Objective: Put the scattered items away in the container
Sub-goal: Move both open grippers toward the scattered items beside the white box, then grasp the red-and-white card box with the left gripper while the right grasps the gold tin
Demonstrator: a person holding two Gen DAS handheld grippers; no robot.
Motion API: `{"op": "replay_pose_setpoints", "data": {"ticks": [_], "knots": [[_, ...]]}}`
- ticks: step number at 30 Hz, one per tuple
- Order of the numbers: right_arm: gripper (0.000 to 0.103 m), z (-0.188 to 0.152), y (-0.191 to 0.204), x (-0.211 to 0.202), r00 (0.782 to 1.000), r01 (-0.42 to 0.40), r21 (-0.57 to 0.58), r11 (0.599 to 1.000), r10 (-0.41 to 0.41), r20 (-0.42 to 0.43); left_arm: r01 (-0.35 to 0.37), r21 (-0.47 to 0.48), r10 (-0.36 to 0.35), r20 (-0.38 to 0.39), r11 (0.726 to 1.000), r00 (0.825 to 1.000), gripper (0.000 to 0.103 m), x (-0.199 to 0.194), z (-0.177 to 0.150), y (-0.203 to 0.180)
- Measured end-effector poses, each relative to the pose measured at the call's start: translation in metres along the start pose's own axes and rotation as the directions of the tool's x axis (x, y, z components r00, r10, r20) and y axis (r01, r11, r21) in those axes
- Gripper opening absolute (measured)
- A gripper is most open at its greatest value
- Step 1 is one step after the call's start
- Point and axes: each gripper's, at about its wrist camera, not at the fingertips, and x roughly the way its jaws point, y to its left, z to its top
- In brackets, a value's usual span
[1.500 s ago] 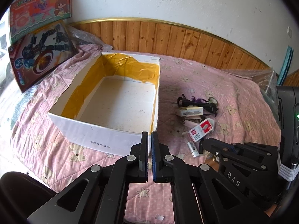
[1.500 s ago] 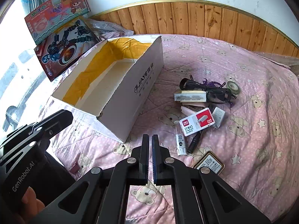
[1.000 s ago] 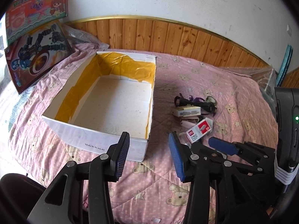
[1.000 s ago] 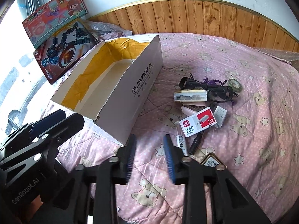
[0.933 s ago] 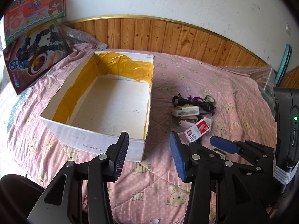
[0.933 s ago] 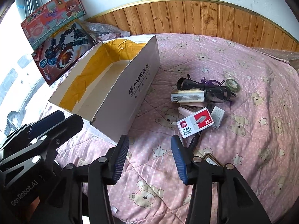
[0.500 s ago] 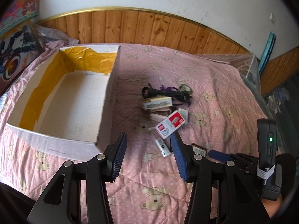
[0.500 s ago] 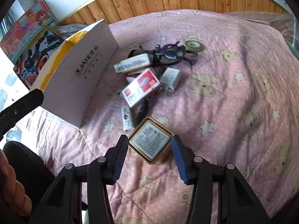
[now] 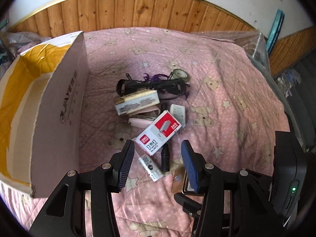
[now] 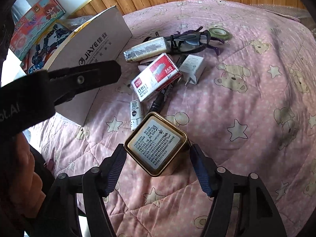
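Note:
A white cardboard box (image 9: 59, 102) with yellow tape inside stands open on the pink quilt, left of a pile of small items. My left gripper (image 9: 157, 164) is open just above the pile's near end. A small white stick (image 9: 149, 166) and a black marker (image 9: 165, 158) lie between its fingers, untouched, with the red-and-white staples box (image 9: 158, 133) just beyond. My right gripper (image 10: 158, 152) straddles a gold tin (image 10: 156, 144) with a printed label. Its jaws are opening and the pads do not press on the tin.
Further back in the pile lie black glasses (image 10: 187, 41), a wrapped white-and-yellow pack (image 10: 147, 48), a white charger (image 10: 192, 67) and a tape roll (image 10: 218, 32). Toy boxes (image 10: 35, 25) lean behind the cardboard box. A hand (image 10: 19, 167) holds the left gripper.
Both grippers went from shut to open and came down toward the pile, the left one shifting right, away from the box. The right now brackets the gold tin with wider jaws.

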Motion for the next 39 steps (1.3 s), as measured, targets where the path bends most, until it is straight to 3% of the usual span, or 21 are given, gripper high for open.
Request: {"op": "replay_pose_setpoints", "data": {"ticks": [2, 5, 10, 12, 15, 16, 18, 31, 39], "knots": [[0.067, 0.001, -0.008, -0.001, 1.0, -0.015, 0.033, 0.999, 0.015, 0.011, -0.008, 0.056, 0.009, -0.016, 0.998, 1.0, 0.052, 0.014, 0.003, -0.006], [0.067, 0.006, -0.016, -0.01, 0.997, 0.034, 0.043, 0.999, -0.037, 0.061, -0.035, 0.125, 0.04, -0.036, 0.992, 0.999, 0.053, 0.036, 0.005, -0.013], [0.067, 0.015, -0.029, -0.014, 0.989, 0.1, 0.064, 0.993, -0.106, 0.099, -0.072, 0.164, 0.081, -0.052, 0.984, 0.995, 0.053, 0.068, 0.006, -0.011], [0.069, 0.015, -0.033, -0.009, 0.989, 0.105, 0.079, 0.991, -0.112, 0.093, -0.074, 0.149, 0.081, -0.036, 0.986, 0.996, 0.054, 0.074, 0.006, -0.007], [0.065, 0.021, -0.039, -0.001, 0.991, 0.103, 0.087, 0.991, -0.11, 0.077, 0.005, 0.048, -0.003, -0.027, 0.999, 1.0, 0.048, 0.077, 0.009, 0.011], [0.057, 0.023, -0.041, 0.0, 0.993, 0.089, 0.09, 0.992, -0.096, 0.075, 0.034, 0.006, -0.034, -0.022, 0.999, 0.999, 0.042, 0.077, 0.01, 0.019], [0.054, 0.025, -0.042, -0.003, 0.993, 0.08, 0.094, 0.992, -0.088, 0.083, 0.08, -0.051, -0.082, -0.032, 0.996, 0.996, 0.016, 0.077, 0.011, 0.031], [0.053, 0.029, -0.045, -0.012, 0.991, 0.054, 0.124, 0.991, -0.069, 0.117, 0.127, -0.089, -0.121, 0.066, 0.988, 0.99, 0.015, 0.037, 0.013, 0.028], [0.053, 0.026, -0.032, -0.021, 0.989, 0.059, 0.092, 0.994, -0.071, 0.128, 0.102, -0.089, -0.094, 0.085, 0.991, 0.992, 0.015, 0.002, -0.001, 0.028]]}}
